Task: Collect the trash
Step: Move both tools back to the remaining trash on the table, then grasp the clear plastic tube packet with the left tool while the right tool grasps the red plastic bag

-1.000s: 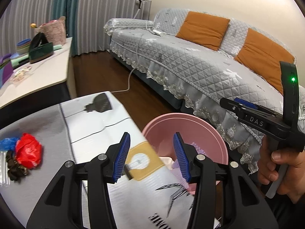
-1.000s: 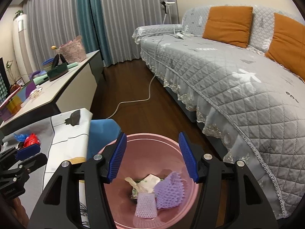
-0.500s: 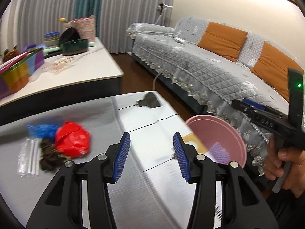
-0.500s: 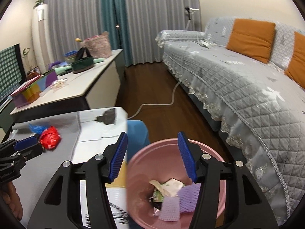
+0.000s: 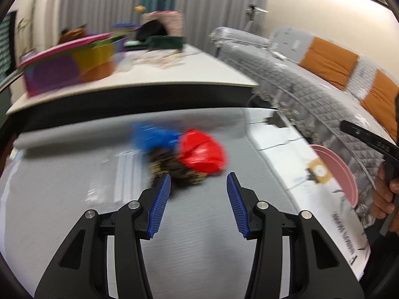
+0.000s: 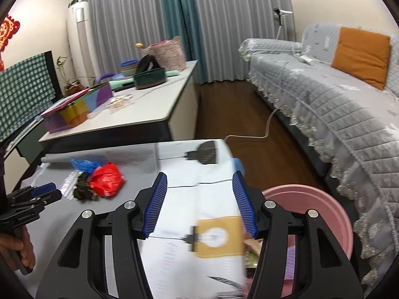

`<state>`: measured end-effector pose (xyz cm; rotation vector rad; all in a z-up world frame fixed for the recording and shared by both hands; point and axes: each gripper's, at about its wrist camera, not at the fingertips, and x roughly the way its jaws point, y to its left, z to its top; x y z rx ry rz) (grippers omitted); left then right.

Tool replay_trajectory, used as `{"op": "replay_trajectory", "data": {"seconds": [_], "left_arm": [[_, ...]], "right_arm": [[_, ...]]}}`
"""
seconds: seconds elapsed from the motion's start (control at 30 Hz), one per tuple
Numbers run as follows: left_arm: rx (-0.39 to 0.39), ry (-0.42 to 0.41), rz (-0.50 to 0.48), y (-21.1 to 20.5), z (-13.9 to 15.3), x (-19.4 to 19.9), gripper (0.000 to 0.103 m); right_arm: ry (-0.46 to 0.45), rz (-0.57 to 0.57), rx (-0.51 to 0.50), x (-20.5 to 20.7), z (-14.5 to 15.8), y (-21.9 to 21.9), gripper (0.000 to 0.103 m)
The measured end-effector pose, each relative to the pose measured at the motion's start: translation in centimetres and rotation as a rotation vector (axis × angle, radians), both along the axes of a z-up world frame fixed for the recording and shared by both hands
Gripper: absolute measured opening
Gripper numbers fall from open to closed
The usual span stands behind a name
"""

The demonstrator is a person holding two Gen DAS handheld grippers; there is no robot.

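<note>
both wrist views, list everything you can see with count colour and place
red bag: 1, red, crumpled on the grey table mat
blue bag: 1, blue, behind the red bag
dark clump: 1, brown-black, beside the red bag
clear wrapper: 1, transparent, left of the clump
bin: 1, pink, on the floor by the table's right edge, trash inside
table: 1, grey and white printed cover
side desk: 1, white top, cluttered, behind
sofa: 1, grey quilted, orange cushions
left tool: 1, black, blue pads, open, empty
right tool: 1, same, open, empty
</note>
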<state>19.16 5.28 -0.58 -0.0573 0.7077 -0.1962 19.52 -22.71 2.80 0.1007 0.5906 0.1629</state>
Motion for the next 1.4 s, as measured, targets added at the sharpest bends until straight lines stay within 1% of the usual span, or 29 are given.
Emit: {"op": "replay_trajectory", "data": {"seconds": [0.13,0.27,0.33,0.5,0.57,0.7,0.8,1.03,1.17,1.2,1.23,1.3,1.33,1.4], "left_arm": [[-0.011,0.002,0.101,3.4,-0.3,0.3,0.046],[-0.009,0.000,0.159,5.6,-0.5,0.8,0.046],[-0.014,0.006,0.183,6.5,-0.7,1.0,0.046],[-0.009,0.037,0.223,8.3,-1.9,1.9,0.046],[-0.005,0.046,0.234,8.6,-2.2,2.2,0.046],[-0.013,0.064,0.253,9.4,-2.7,2.9,0.046],[-0.032,0.091,0.265,10.1,-3.3,3.5,0.047],[-0.052,0.171,0.265,10.5,-5.0,4.6,0.047],[-0.041,0.192,0.256,10.3,-5.4,5.1,0.047],[-0.038,0.198,0.253,10.2,-5.6,5.1,0.044],[-0.037,0.203,0.249,10.1,-5.7,5.2,0.033],[-0.034,0.210,0.239,10.1,-5.7,5.2,0.022],[-0.036,0.211,0.235,10.0,-5.7,5.2,0.014],[-0.040,0.204,0.224,10.0,-5.3,5.1,0.009]], "right_arm": [[0.018,0.059,0.014,1.3,-0.7,3.6,0.056],[0.072,0.108,0.054,3.5,-2.5,7.9,0.067],[0.107,0.131,0.086,4.5,-3.6,10.0,0.067],[0.151,0.197,0.081,6.5,-5.5,15.4,0.087],[0.173,0.211,0.071,7.3,-6.2,17.0,0.088],[0.203,0.215,0.076,8.8,-6.9,18.6,0.093],[0.246,0.217,0.069,10.1,-7.6,19.5,0.094],[0.290,0.194,0.046,11.7,-8.8,19.7,0.094],[0.298,0.194,0.048,11.9,-9.1,19.7,0.094],[0.298,0.195,0.045,11.9,-9.1,19.8,0.093],[0.302,0.199,0.043,11.9,-9.2,19.8,0.092],[0.304,0.204,0.033,11.9,-9.2,19.9,0.086],[0.301,0.204,0.025,11.8,-9.0,19.9,0.083],[0.295,0.202,0.016,11.6,-8.9,19.9,0.079]]}}
